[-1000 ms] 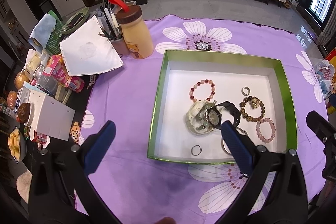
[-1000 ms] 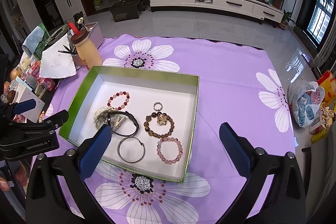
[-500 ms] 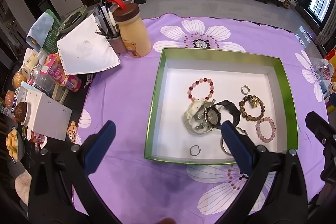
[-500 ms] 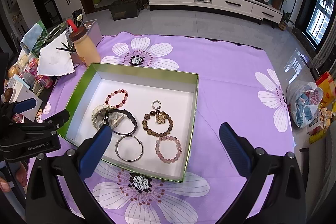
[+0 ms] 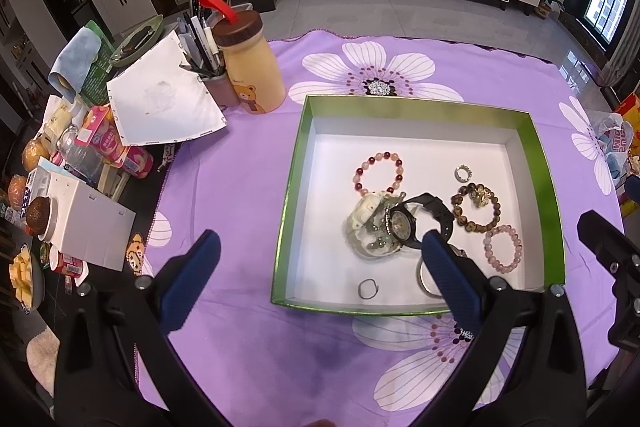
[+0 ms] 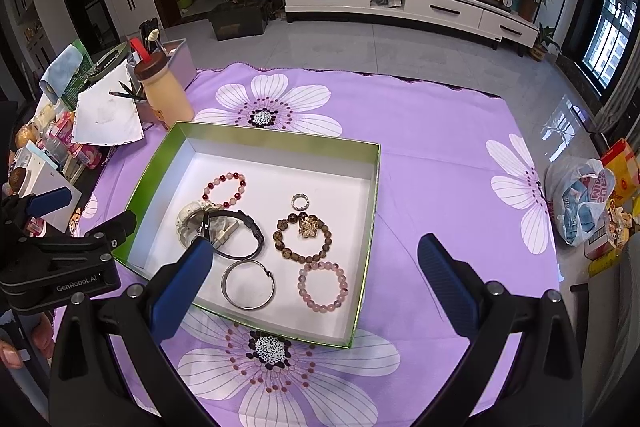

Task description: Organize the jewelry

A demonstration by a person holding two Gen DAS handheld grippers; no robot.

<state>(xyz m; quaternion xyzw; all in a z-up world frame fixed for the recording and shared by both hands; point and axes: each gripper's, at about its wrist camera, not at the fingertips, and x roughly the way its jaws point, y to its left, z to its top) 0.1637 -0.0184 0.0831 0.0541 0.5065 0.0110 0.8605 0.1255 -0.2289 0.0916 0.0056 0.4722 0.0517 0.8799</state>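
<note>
A green-walled box (image 5: 291, 195) with a white floor sits on a purple flowered cloth (image 5: 240, 163) that covers the desk. All the jewelry lies inside it.

In the left wrist view, a red-and-pink bead bracelet (image 5: 378, 173) lies near the box's centre. At its 6 o'clock a pale white watch (image 5: 366, 223) and a black watch (image 5: 420, 221) lie tangled, touching each other. A small silver ring (image 5: 464, 173) lies toward 3 o'clock from the red-and-pink bracelet, and just below it a brown bead bracelet (image 5: 476, 209) with a gold charm. A pink bead bracelet (image 5: 503, 249) lies at 5 o'clock from the brown one, just beside it. A thin small ring (image 5: 368, 289) rests near the front wall. A silver bangle (image 6: 249, 283), clear in the right wrist view, lies at 9 o'clock from the pink bracelet.

The left hand-held gripper (image 5: 318, 277) hangs above the box's near-left corner, its blue fingers wide apart and holding nothing. The right hand-held gripper (image 6: 316, 281) hangs over the box's near-right part, likewise spread wide and empty.

At 10 o'clock from the box stand a cream bottle (image 5: 250, 67) with a brown lid and a pen cup (image 5: 214, 87), just beside each other.
</note>
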